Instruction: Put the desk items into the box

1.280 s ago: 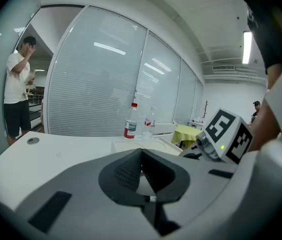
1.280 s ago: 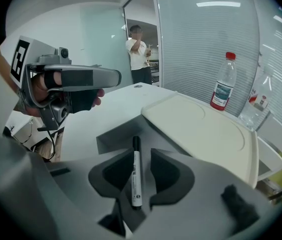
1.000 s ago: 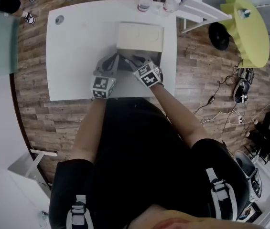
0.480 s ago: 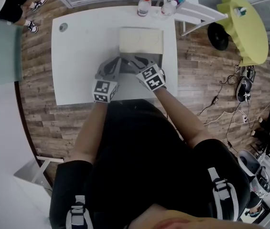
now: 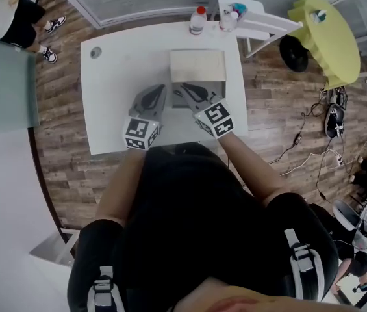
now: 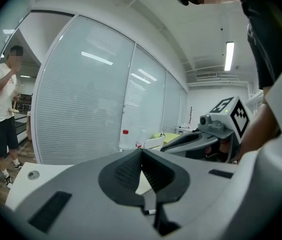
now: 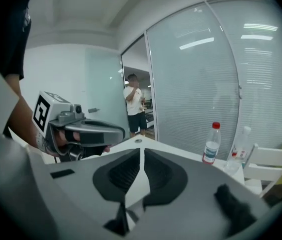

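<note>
A closed beige cardboard box (image 5: 197,65) sits on the white desk (image 5: 115,77), toward its right side. Both grippers hover side by side just in front of the box's near edge. My left gripper (image 5: 161,90) points at the box's near left corner, jaws shut with nothing between them (image 6: 141,152). My right gripper (image 5: 183,88) points at the box's near side and is shut and empty too (image 7: 141,153). Each shows in the other's view: the right gripper (image 6: 200,134) and the left gripper (image 7: 83,129). No loose desk items are in sight.
Two plastic bottles (image 5: 198,19) (image 5: 228,18) stand at the desk's far edge by a window wall (image 6: 81,99). A round grommet (image 5: 95,52) marks the far left corner. A white shelf (image 5: 261,21) and yellow round table (image 5: 331,34) stand right. A person (image 7: 136,104) stands beyond.
The head view has shifted, so the desk sits lower in frame. Both grippers stay shut beside the box; the right one has drifted slightly right.
</note>
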The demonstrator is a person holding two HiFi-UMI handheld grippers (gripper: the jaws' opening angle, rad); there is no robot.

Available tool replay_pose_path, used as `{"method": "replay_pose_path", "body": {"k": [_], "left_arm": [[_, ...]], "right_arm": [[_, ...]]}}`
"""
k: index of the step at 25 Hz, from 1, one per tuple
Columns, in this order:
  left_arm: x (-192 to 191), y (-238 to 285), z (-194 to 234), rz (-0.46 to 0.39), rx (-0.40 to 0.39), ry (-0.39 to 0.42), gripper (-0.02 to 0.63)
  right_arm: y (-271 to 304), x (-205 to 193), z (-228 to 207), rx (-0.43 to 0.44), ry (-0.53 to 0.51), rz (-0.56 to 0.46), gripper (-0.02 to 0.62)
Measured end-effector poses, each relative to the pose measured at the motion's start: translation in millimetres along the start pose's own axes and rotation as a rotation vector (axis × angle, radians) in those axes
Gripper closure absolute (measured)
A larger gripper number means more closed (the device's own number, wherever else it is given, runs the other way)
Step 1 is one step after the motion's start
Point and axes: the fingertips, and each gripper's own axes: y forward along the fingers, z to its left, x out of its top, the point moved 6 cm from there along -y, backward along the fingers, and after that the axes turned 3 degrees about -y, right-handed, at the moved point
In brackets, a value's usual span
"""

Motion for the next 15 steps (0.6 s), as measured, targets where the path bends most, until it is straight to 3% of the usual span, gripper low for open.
{"method": "replay_pose_path", "body": {"k": [5,15], "left_arm": [[34,-20,3,-0.031,-0.059,0.012,0.594],[83,-48,5,-0.080,-0.166,0.047,0.594]], "right_arm": [[-17,43,21,-0.024,-0.049,-0.122,0.575],[-35,94,43,-0.038,-0.083,-0.246,0.578]]}}
